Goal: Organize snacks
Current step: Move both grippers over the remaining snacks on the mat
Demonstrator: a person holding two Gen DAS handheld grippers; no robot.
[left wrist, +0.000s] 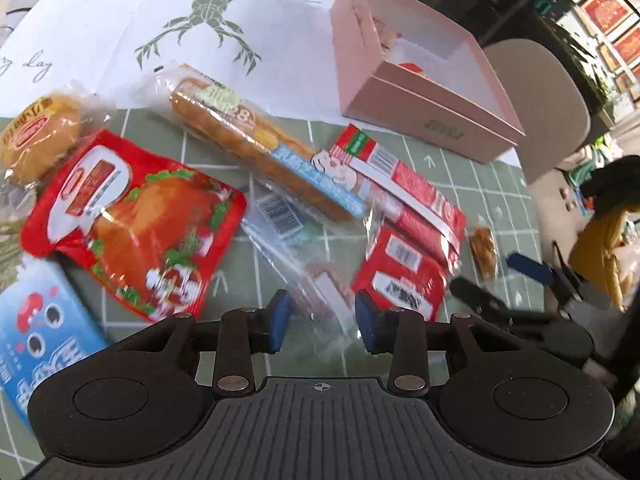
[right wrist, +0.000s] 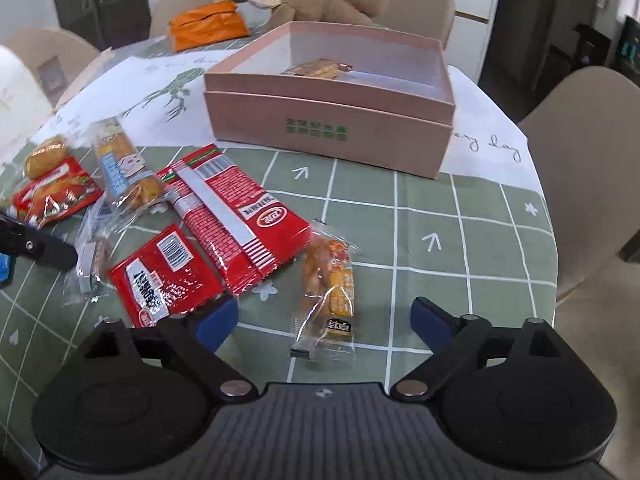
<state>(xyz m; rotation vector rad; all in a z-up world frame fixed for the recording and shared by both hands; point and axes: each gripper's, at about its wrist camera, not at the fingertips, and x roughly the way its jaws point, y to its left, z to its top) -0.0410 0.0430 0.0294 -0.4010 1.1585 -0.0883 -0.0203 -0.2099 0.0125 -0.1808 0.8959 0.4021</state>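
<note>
Left wrist view
- The left gripper point(left wrist: 324, 322) hangs low over a clear wrapper point(left wrist: 316, 280) with a pale bar inside; its blue pads stand partly apart on either side of the wrapper, and blur hides whether they press it, so its grip cannot be told
- Just left lies a red chicken pouch point(left wrist: 136, 220) printed with a roast piece and greens; its lettering is too blurred to read
- A blue pack point(left wrist: 40, 336) with cartoon eyes sits at the lower left edge
- A long bread stick pack point(left wrist: 256, 136) shows a large "8" and a cartoon face on a light blue band
- A long red pack point(left wrist: 404, 184) and a smaller red sachet point(left wrist: 400, 276) both carry barcodes
- The pink box point(left wrist: 424, 120) stands open at the upper right, on a white sheet point(left wrist: 120, 20) with a green leaf drawing and the handwritten word "day"

Right wrist view
- The right gripper point(right wrist: 324, 318) is released, jaws spread wide and holding nothing, above the green checked tablecloth point(right wrist: 460, 240)
- A small orange-yellow snack point(right wrist: 330, 292) in clear wrap lies between its fingers, untouched
- The pink box bears two lines of green characters, too small to read, and one wrapped snack point(right wrist: 316, 69) lies inside
- Behind it rest a plush toy point(right wrist: 328, 0) and an orange bag point(right wrist: 206, 24)
</note>
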